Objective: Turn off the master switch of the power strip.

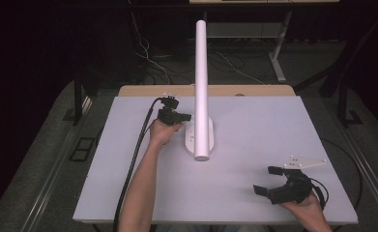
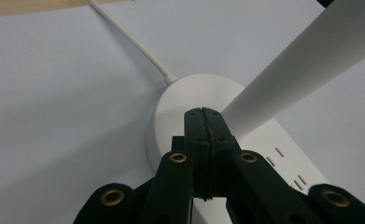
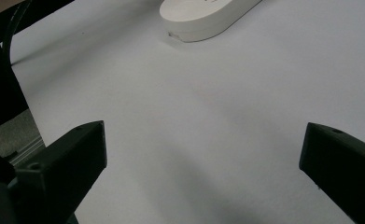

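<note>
Resting closed on the white base (image 2: 180,100), left gripper (image 1: 185,117).

text: none readable | lamp base (image 2: 283,154): a few short dash-like marks, no letters or digits | base seen from right gripper view (image 3: 203,14): faint marks on top, too small to read | tabletop (image 1: 273,130): plain, no labels

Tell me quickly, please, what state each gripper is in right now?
Left gripper: closed, empty, its tips over the white lamp base.
Right gripper: open, empty, above the table.
</note>
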A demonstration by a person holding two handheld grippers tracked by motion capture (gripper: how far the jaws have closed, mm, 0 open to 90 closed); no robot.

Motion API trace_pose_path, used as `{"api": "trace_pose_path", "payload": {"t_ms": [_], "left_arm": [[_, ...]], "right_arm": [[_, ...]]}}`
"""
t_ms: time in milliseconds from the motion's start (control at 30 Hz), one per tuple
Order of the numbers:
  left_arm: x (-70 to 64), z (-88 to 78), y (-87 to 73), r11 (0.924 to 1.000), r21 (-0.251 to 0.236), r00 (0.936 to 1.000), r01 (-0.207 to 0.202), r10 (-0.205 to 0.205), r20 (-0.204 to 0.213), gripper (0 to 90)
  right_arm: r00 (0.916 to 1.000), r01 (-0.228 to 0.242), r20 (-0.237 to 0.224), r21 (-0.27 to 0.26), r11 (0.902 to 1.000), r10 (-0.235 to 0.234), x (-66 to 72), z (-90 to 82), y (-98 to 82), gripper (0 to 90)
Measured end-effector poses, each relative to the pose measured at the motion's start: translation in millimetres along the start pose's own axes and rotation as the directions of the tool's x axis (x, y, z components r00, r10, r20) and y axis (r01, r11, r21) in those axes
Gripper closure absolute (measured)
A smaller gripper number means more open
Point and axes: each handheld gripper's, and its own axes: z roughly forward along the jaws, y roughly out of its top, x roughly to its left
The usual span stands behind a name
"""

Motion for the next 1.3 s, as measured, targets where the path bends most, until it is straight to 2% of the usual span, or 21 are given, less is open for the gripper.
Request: {"api": "trace_pose_path", "payload": {"t_ms": [233, 267, 467, 633, 700, 800, 867, 933, 1067, 1200, 1300], "left_arm": [[1.4, 3.7, -1.6, 0.9999, 0.007, 1.0, 0.008, -0.008, -0.002, 89.2], [2.6, 3.0, -1.7, 0.9998, 0.021, 1.0, -0.006, 0.006, -0.001, 89.2], [1.6, 6.6, -3.6, 0.9999, 0.011, 0.9999, 0.013, -0.013, 0.006, 89.2], [2.2, 10.2, -5.3, 0.9998, 0.017, 0.9997, 0.014, -0.014, 0.021, 89.1], [3.1, 10.0, -6.0, 0.9998, 0.018, 0.9998, -0.003, 0.002, 0.021, 89.2], [4.5, 11.7, -8.2, 0.9998, 0.005, 0.9994, 0.02, -0.02, 0.03, 89.5], [7.9, 11.9, -10.6, 0.9987, -0.006, 0.9975, 0.051, -0.051, 0.049, 89.6], [9.3, 11.5, -11.5, 0.9977, -0.017, 0.9971, 0.065, -0.065, 0.039, 89.7], [5.2, 10.9, -9.7, 0.9994, -0.002, 0.9994, 0.035, -0.035, 0.004, 89.9], [6.5, 10.6, -10.5, 0.9984, -0.005, 0.9984, 0.055, -0.055, 0.013, 89.9], [4.9, 10.5, -11.0, 0.9991, -0.008, 0.9991, 0.042, -0.042, 0.003, 90.0]], "right_arm": [[1.0, -0.003, 0.002, -0.001, 1.0, 0.003, -0.4, -0.4, -0.1, 0.0], [1.0, -0.003, 0.002, -0.002, 1.0, 0.003, -0.4, -0.5, -0.1, 0.0], [1.0, 0.0, 0.001, 0.0, 1.0, 0.0, -0.3, -0.4, 0.0, 0.0], [1.0, 0.0, 0.0, 0.001, 1.0, 0.0, -0.4, -0.2, 0.0, 0.0], [1.0, 0.001, 0.0, 0.001, 1.0, -0.001, -0.5, -0.3, -0.1, 0.0], [1.0, -0.001, 0.0, -0.001, 1.0, 0.001, -0.6, -0.4, 0.0, 0.0], [1.0, -0.001, 0.001, 0.001, 1.0, 0.001, -0.5, -0.7, 0.1, 0.0], [1.0, 0.0, 0.002, 0.0, 1.0, 0.0, -0.1, -1.0, 0.1, 0.0], [1.0, 0.001, 0.001, 0.0, 1.0, -0.001, 0.0, -0.6, 0.0, 0.0], [1.0, 0.003, 0.0, 0.001, 1.0, -0.003, 0.4, 0.1, 0.3, 0.0], [1.0, 0.005, 0.001, 0.002, 1.0, -0.005, 0.8, -0.1, 0.2, 0.0]]}}
